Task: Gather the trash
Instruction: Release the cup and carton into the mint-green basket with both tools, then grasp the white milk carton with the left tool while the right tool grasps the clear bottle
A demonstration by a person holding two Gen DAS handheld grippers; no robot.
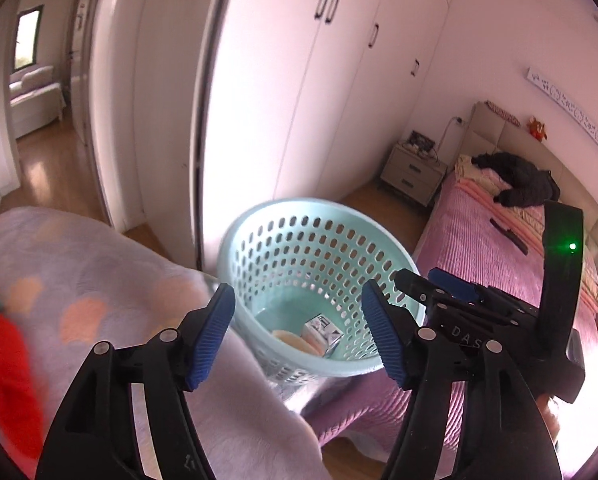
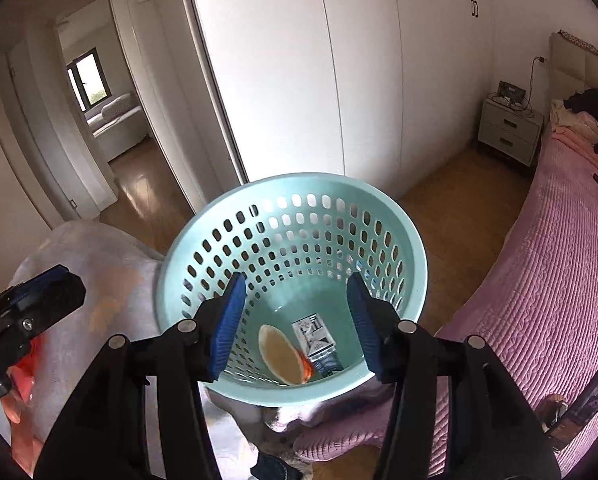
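Trash (image 2: 283,354) lies in the basket (image 2: 379,196), at 6 o'clock. Both tongs, left (image 1: 299,320) and right (image 2: 297,320), gape wide, empty. A bump could tip it.

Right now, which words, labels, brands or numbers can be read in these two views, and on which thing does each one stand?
"DAS": pale letters on the black body of the right gripper, seen from the left wrist view.
Small white printed carton inside the light blue perforated plastic basket: it has print, but too small and blurred to read.
Long white wall plaque above the bed: only ornament shows, no legible words.
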